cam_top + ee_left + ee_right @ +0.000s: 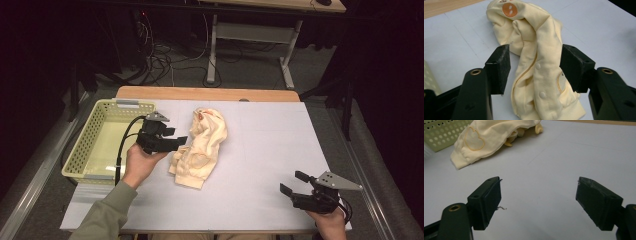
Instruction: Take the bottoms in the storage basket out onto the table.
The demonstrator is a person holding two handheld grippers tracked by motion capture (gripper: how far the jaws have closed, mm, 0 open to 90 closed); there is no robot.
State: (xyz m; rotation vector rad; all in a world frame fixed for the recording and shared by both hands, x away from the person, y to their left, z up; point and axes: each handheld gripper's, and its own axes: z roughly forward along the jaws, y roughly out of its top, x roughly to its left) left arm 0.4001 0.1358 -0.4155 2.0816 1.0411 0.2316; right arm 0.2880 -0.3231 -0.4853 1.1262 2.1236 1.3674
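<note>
Basket (87, 145) walls left, crumpled garment (200, 147) mid-table, bare tabletop (270, 145) right, seemingly unobstructed

From the left gripper view, I can't tell whether my left gripper (535, 61) pads touch the cream garment (536, 75); its near hem runs off the bottom edge. The basket (439, 132) is cut off at the right gripper view's corner.

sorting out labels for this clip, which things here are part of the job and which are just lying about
Part of the job:
- cream baby jacket, crumpled on the white table
- left gripper, jaws open either side of the jacket
- green basket, beside the jacket (a guess)

Just lying about:
- right gripper, open, idle
- cables on the floor
- desk behind
</note>
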